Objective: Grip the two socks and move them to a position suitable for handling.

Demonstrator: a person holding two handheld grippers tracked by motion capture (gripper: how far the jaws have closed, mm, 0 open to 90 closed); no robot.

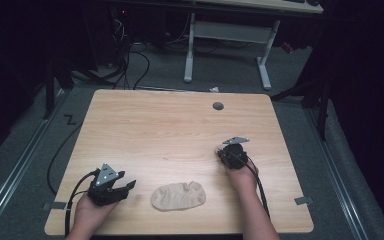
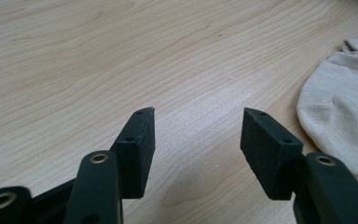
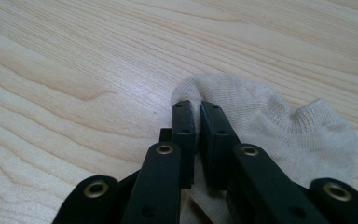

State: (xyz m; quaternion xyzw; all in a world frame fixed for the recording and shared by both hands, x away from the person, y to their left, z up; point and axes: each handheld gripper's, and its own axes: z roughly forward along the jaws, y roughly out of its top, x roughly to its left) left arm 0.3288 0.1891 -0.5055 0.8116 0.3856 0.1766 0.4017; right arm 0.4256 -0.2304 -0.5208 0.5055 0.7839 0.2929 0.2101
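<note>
Socks are the business on this wooden table (image 1: 170, 125), and we seem to be at an early stage: one beige sock (image 1: 178, 196) lies flat near the front edge, between our two hands, untouched, while a second sock (image 3: 279, 126) is already pinched in our right gripper (image 3: 198, 108). In the right gripper view its jaws are pressed together on a fold of that knitted fabric, most of which still rests on the wood. So one sock is picked, and we judge that bringing the two together, or whatever pairing follows, is all still to do. Our left gripper (image 2: 196, 122) sits at the near left, jaws spread wide with bare tabletop between them, and the lying sock (image 2: 342, 100) shows just off to its right, close but not touching. In the high view the left gripper (image 1: 111, 186) is held low with the forearm coming in from the near edge, angled toward the sock. The right gripper (image 1: 232, 154) is farther from us on the right side, wrist extended forward, pointing down at the table.
</note>
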